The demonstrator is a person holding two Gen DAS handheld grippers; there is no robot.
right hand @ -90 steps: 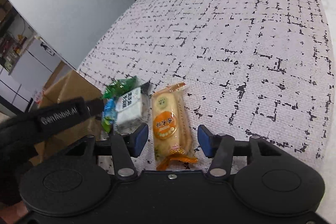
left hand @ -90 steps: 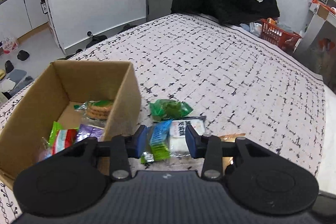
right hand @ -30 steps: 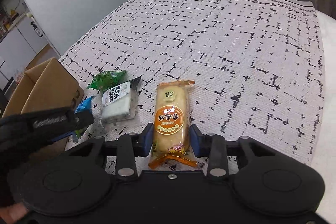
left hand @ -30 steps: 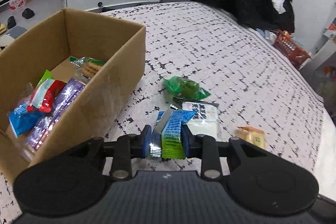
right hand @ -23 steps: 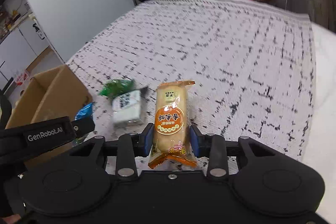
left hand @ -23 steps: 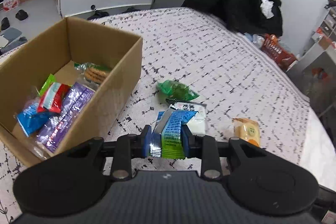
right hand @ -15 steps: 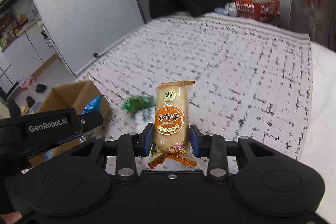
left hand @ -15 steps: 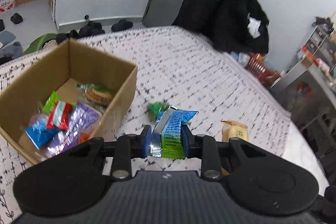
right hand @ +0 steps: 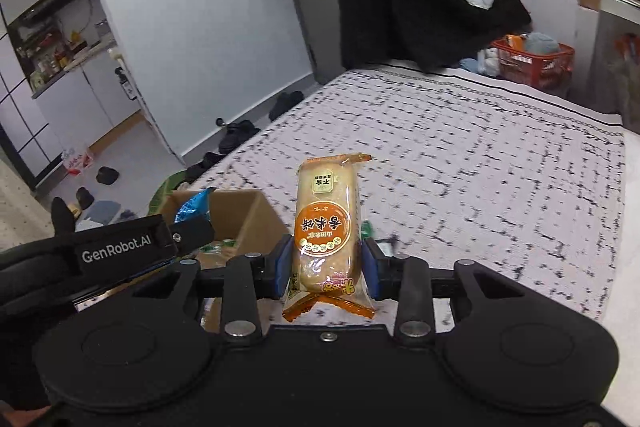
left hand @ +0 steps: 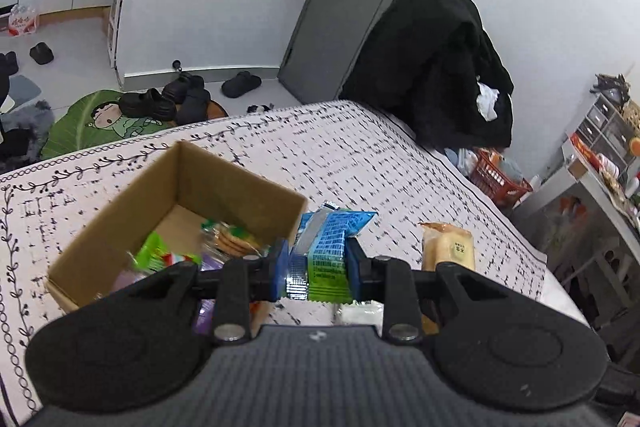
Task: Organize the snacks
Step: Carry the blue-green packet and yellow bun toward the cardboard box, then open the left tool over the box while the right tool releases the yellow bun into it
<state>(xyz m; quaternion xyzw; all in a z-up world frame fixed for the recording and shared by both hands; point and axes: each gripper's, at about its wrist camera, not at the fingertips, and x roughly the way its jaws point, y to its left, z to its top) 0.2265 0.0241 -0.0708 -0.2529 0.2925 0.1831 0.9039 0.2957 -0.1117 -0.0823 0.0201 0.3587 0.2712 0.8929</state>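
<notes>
Two grippers lifted, left gripper (left hand: 316, 269) clamping blue packet (left hand: 326, 247), right gripper (right hand: 326, 269) orange cake (right hand: 326, 227)

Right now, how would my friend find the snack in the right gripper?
Look above the patterned bed, just right of the cardboard box. The right gripper is shut on a long orange packet standing upright, with pale rice crackers showing through. The left gripper holds a blue packet instead, so go for the orange one with the round label.

1. Matt brown cardboard box (left hand: 120, 219) is showing a rough, dull surface.
2. Glossy plastic wrappers are shining on the blue-green snack packet (left hand: 328, 251) and the orange rice cake packet (right hand: 326, 227).
3. Woven cloth bed cover (right hand: 480, 155) is looking matt.
</notes>
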